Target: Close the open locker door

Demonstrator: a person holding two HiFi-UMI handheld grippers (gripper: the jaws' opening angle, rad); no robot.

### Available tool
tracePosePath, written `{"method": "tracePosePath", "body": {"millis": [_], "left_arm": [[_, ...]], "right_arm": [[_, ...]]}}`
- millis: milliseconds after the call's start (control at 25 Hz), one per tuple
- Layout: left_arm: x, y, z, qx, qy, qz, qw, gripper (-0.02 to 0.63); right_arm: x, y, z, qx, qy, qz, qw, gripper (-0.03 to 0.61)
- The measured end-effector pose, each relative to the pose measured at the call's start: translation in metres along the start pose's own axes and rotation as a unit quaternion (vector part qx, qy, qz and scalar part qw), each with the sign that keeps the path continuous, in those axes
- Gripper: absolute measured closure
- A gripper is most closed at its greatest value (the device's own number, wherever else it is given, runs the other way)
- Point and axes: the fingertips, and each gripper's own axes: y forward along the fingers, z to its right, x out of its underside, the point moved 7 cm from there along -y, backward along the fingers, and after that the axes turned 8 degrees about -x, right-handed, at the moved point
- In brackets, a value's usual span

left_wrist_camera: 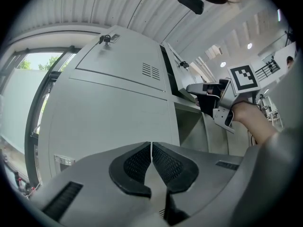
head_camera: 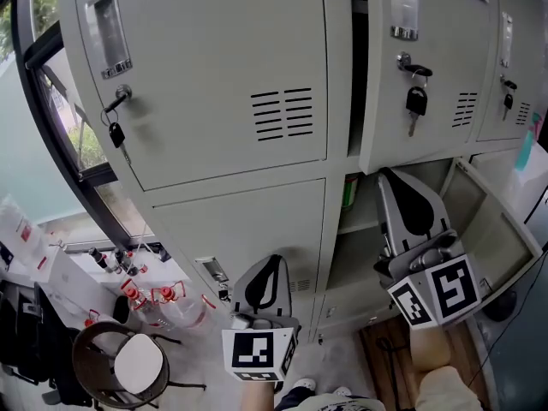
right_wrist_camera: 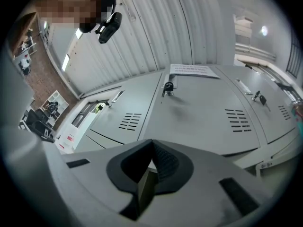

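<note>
Head view: bank of grey lockers (head_camera: 338,157). The open locker door (head_camera: 505,229) hangs swung out at lower right, beside its bare compartment (head_camera: 355,247). Right gripper (head_camera: 392,180) points up at that opening, just left of the door. Its fingers are closed on nothing, likely kept shut to act as a blunt pusher. Left gripper (head_camera: 270,264) is held off in front of the shut lower door (head_camera: 248,221), fingers also pressed together and empty; it seems idle. Count: two grippers; three upper doors (head_camera: 205,50), each with one key (head_camera: 417,101) hanging; one lower door shut, one open.
</note>
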Motion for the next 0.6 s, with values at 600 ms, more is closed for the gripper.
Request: {"method": "tracePosePath", "body": {"millis": [600], "left_arm": [[0.002,-0.001,-0.02,-0.029,0.003,-0.003,0.9996,0.6]], "right_arm": [[0.009,0.031,0.008,0.005,0.002,-0.004,1.0,0.583]]}}
